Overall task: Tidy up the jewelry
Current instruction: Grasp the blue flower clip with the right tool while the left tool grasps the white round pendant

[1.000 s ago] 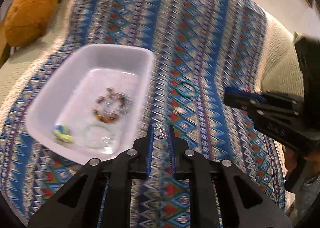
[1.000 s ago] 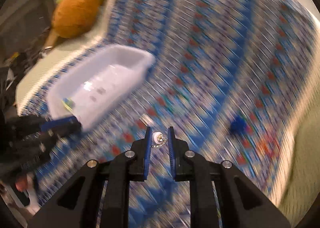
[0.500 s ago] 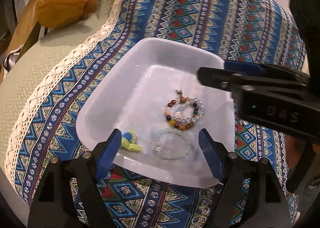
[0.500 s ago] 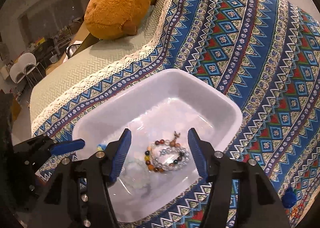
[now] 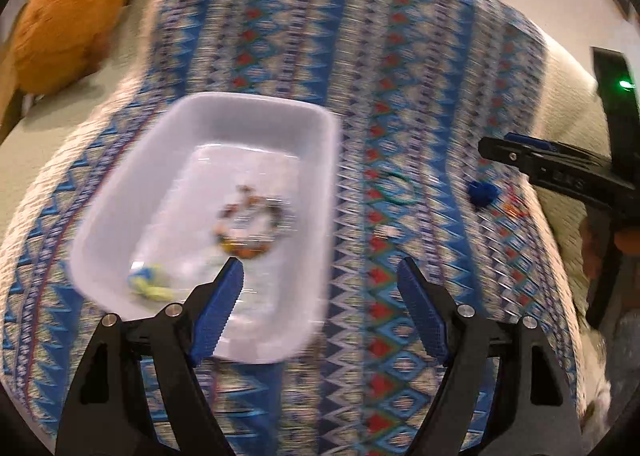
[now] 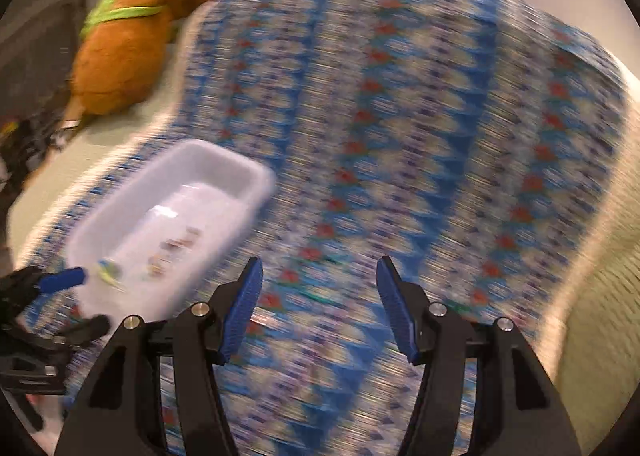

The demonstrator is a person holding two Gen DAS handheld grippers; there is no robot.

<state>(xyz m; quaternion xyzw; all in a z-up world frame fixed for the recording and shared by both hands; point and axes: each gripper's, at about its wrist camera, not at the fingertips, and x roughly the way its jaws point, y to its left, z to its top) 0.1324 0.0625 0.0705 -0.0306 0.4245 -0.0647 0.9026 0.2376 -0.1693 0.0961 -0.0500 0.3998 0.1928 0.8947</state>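
Patterned cloth point(image 5: 420, 56): both grippers point(image 5: 320, 310) point(image 6: 318, 306) gape empty; white tray point(image 5: 132, 216) at nine o'clock collects jewelry.

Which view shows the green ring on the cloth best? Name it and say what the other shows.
The left wrist view. There the green ring lies as a thin open loop on the patterned cloth, right of the white tray, only slightly blurred. The right wrist view is heavily smeared; at most a faint green streak shows, and it cannot be told for sure.
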